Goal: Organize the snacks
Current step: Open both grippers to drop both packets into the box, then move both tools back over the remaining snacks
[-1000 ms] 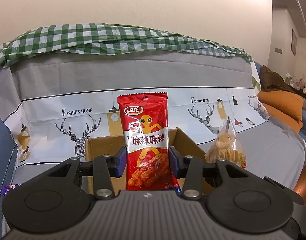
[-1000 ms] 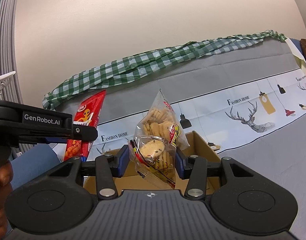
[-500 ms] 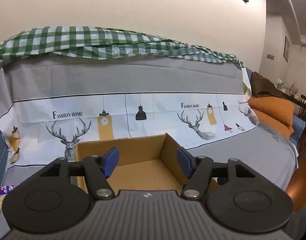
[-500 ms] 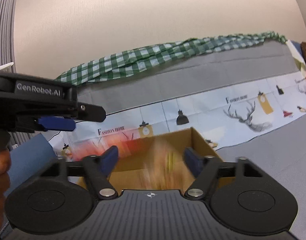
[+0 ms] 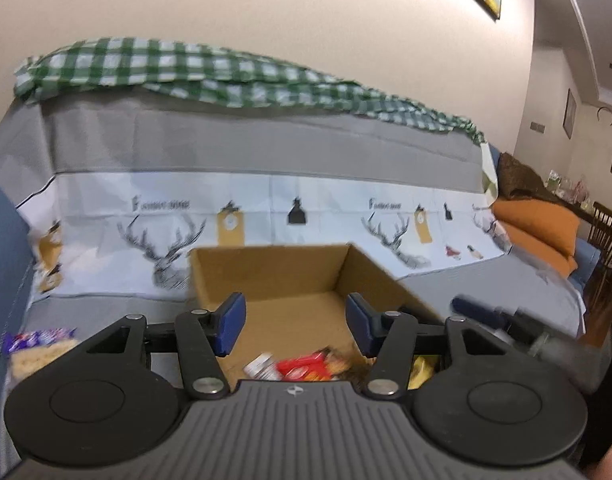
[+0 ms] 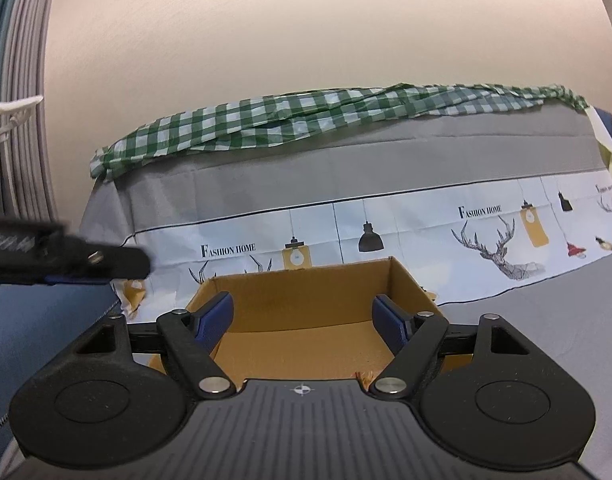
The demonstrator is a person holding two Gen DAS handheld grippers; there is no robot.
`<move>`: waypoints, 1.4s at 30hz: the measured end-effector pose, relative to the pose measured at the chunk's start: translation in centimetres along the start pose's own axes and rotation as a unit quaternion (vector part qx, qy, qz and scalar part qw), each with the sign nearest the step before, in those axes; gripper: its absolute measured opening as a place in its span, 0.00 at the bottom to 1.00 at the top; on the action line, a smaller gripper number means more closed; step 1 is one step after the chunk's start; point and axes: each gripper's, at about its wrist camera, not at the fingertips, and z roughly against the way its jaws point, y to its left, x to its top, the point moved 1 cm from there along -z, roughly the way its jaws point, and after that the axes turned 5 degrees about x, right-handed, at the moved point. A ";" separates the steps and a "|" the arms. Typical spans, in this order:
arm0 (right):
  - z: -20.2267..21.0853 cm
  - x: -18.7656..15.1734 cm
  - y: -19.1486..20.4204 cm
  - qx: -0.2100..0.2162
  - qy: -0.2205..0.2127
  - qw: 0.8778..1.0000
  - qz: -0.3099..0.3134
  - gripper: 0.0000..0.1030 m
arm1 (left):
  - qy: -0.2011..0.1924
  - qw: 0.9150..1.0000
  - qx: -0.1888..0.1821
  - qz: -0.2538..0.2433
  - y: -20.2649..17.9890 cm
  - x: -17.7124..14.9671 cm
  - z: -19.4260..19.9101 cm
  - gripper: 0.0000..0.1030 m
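Snacks (image 5: 306, 366) are lying in the cardboard box (image 5: 266, 268). We are holding both claws, left (image 5: 294, 322) and right (image 6: 304, 326), apart and empty; the left has just been narrowing.

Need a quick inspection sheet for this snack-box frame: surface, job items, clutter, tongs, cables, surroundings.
Surface: sofa cover, grey with a deer print.
Job's things: cardboard box open; red snack packet lies inside at its near end.
Clutter: purple-wrapped snack on the sofa beside the box.
Tongs: left tongs and right tongs both open, nothing between them, over the box; the left's jaws have just been closing a little.
Cables: nothing seen.
Surroundings: green checked cloth, orange cushions.
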 end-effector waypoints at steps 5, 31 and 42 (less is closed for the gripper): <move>0.6 0.1 0.4 -0.005 0.001 1.000 0.010 0.73 | 0.024 0.999 0.024 0.001 5.2 -1.9 0.6 0.53; -1.0 -1.0 10.6 0.114 0.062 0.985 0.115 0.27 | 0.059 0.969 0.102 0.219 21.5 -7.7 -1.6 0.34; -5.0 -3.3 18.0 0.185 0.099 0.973 0.102 0.25 | 0.021 0.960 0.135 0.245 22.4 -7.5 -1.5 0.34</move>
